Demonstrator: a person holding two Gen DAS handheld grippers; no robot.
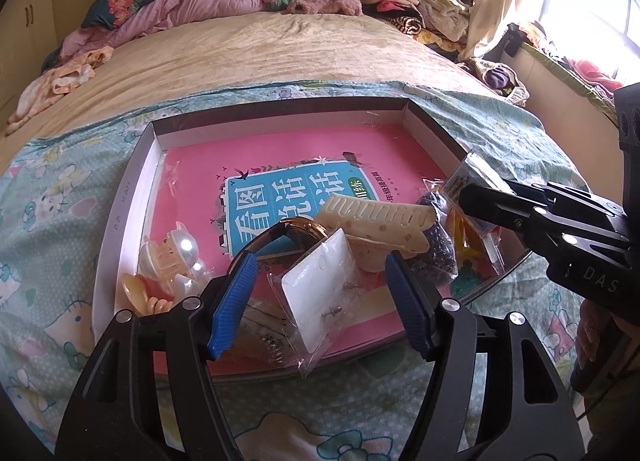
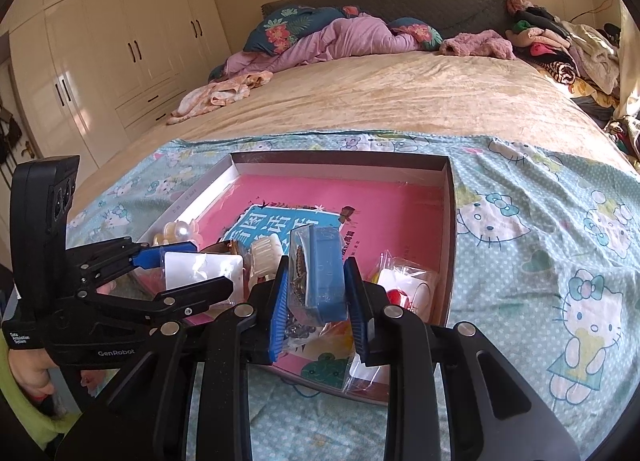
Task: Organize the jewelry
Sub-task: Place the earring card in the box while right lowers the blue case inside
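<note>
A shallow box lid on the bed holds a pink book and jewelry. My left gripper is open around a white earring card in a clear bag, not pinching it. Beside it lie a cream hair claw, pearl clips, a watch and dark beads. My right gripper is shut on a clear bag with a blue card and a brown ornament, held above the box's right side; it also shows in the left wrist view.
The box sits on a Hello Kitty sheet over a beige bedspread. More bagged items lie in the box's right corner. Pillows and clothes are piled at the headboard; wardrobes stand left.
</note>
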